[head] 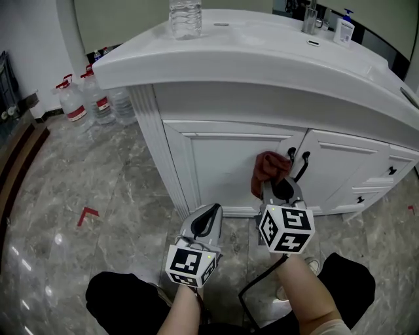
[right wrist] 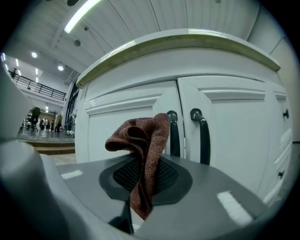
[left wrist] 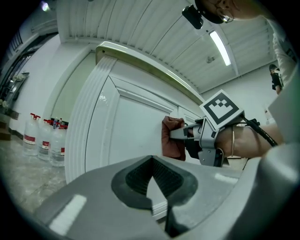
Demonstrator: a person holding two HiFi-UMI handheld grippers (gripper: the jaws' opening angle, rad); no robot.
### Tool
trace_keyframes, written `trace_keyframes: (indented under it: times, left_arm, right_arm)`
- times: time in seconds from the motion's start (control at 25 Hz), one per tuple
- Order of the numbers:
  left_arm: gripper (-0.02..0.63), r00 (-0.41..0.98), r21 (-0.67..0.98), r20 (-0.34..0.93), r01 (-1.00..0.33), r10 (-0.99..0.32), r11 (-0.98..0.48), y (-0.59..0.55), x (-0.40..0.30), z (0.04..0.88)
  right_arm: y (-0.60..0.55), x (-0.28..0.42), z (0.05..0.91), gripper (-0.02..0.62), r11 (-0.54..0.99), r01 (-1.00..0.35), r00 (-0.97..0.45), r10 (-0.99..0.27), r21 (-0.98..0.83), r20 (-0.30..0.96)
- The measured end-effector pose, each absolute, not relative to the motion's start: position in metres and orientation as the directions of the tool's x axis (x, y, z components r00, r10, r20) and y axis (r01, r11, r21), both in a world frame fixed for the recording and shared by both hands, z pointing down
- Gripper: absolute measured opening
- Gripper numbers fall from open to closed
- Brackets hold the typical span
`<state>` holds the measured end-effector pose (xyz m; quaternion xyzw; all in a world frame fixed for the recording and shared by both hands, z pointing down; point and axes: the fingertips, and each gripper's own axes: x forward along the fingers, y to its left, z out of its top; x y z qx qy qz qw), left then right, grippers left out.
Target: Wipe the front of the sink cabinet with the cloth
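Head view shows right gripper (head: 280, 188) clamped on the rust-brown cloth (head: 268, 170) at the sink cabinet (head: 216, 157) front, partly covering one door handle (right wrist: 173, 136); left gripper (head: 205, 221), closed and empty, hangs back.

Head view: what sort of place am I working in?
Probably a washroom, perhaps a mock-up: a white sink cabinet with a basin top, a tap and pump bottle on it, and a marble-look tiled floor. The right gripper view shows an open hall beside it.
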<state>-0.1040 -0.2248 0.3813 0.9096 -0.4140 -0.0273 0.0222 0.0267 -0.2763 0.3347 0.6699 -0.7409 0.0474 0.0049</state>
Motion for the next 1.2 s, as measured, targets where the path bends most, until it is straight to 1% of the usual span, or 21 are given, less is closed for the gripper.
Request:
trace_keyframes:
  times: [0.16, 0.24, 0.4, 0.64, 0.84, 1.0, 1.2]
  left_arm:
    - [0.001, 0.635, 0.078, -0.042, -0.768, -0.772, -0.636, -0.228, -0.116, 0.378]
    - [0.000, 0.618, 0.086, -0.046, -0.780, -0.785, -0.620, -0.230, -0.126, 0.378]
    - [0.000, 0.589, 0.090, -0.038, -0.802, -0.807, -0.590, -0.232, -0.149, 0.381]
    - [0.001, 0.521, 0.102, -0.003, -0.849, -0.854, -0.518, -0.235, -0.198, 0.398]
    - [0.000, 0.447, 0.143, -0.005, -0.885, -0.895, -0.443, -0.242, -0.242, 0.405]
    - [0.001, 0.434, 0.186, -0.013, -0.884, -0.901, -0.429, -0.248, -0.256, 0.410]
    - [0.002, 0.438, 0.203, -0.011, -0.879, -0.899, -0.431, -0.252, -0.256, 0.413]
  right_arm:
    - [-0.274, 0.028, 0.336, 0.081, 0.054, -0.994, -0.059, -0.997, -0.094, 0.057]
    - [-0.274, 0.021, 0.338, 0.081, 0.065, -0.989, -0.072, -0.996, -0.130, 0.049]
    - [-0.280, -0.025, 0.357, 0.081, 0.169, -0.974, -0.181, -0.982, -0.153, 0.063]
    - [-0.292, -0.118, 0.395, 0.081, 0.313, -0.935, -0.333, -0.935, -0.165, 0.118]
    - [-0.302, -0.172, 0.410, 0.081, 0.385, -0.907, -0.409, -0.902, -0.172, 0.136]
    - [-0.313, -0.187, 0.416, 0.081, 0.397, -0.899, -0.424, -0.894, -0.184, 0.143]
    - [-0.315, -0.184, 0.420, 0.083, 0.408, -0.890, -0.439, -0.888, -0.204, 0.138]
